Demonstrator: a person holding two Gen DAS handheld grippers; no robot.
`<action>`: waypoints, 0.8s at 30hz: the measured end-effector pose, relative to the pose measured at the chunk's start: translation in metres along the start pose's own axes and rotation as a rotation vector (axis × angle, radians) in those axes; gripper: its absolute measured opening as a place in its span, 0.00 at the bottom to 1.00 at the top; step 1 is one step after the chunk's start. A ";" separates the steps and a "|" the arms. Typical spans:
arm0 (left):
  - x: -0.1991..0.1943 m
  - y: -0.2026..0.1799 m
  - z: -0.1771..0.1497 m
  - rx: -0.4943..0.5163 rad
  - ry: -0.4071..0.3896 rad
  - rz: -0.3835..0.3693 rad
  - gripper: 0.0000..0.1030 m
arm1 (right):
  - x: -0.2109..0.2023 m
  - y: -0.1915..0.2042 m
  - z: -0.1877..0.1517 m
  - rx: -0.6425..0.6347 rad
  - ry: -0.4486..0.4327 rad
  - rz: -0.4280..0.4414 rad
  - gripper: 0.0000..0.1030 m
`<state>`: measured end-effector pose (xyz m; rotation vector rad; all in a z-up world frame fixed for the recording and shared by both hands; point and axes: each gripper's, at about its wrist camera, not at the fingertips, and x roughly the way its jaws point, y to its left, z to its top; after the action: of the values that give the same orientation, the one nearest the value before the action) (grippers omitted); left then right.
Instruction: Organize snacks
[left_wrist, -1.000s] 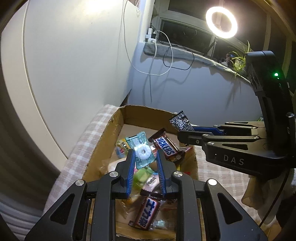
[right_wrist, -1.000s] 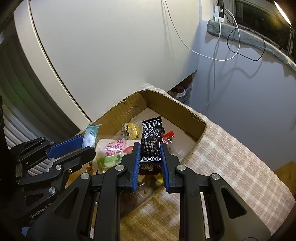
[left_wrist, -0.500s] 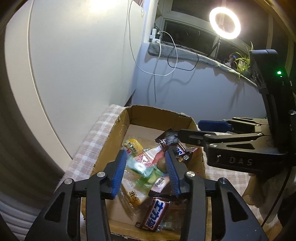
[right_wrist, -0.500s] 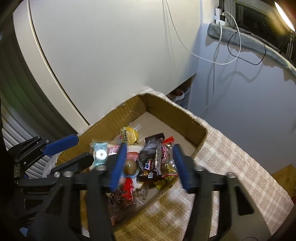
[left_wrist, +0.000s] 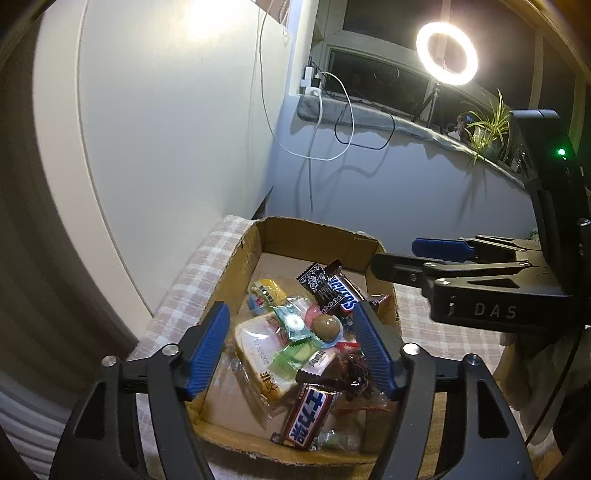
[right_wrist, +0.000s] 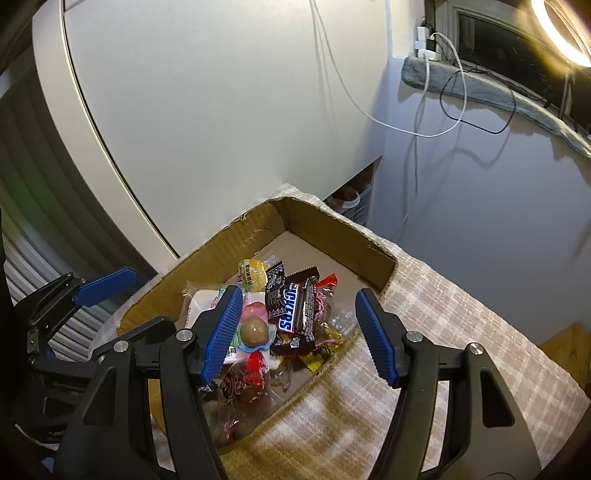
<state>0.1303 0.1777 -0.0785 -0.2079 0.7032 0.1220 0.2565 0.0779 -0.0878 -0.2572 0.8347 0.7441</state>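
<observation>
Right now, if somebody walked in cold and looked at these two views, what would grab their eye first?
Probably the cardboard box on the checked cloth, heaped with bright snack wrappers; a Snickers bar lies on top beside a black patterned packet. Next, the left gripper and right gripper hang over it, blue fingers spread wide and empty. The glowing ring light stands by the window.

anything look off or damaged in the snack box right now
Nothing is spilled: every snack sits inside the cardboard box. The box's top edges are rough and torn, as if its flaps were ripped off. Both the left gripper and the right gripper are open and empty above the pile.
</observation>
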 end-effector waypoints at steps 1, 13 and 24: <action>-0.002 0.000 0.000 0.000 -0.003 0.003 0.68 | -0.003 -0.001 -0.001 0.003 -0.006 0.001 0.64; -0.039 -0.012 -0.014 0.009 -0.048 0.024 0.74 | -0.066 0.001 -0.036 0.034 -0.132 -0.059 0.83; -0.072 -0.023 -0.029 0.011 -0.086 0.071 0.79 | -0.109 0.010 -0.083 0.048 -0.188 -0.145 0.88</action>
<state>0.0616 0.1457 -0.0498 -0.1664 0.6259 0.1933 0.1541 -0.0091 -0.0599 -0.1991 0.6471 0.6013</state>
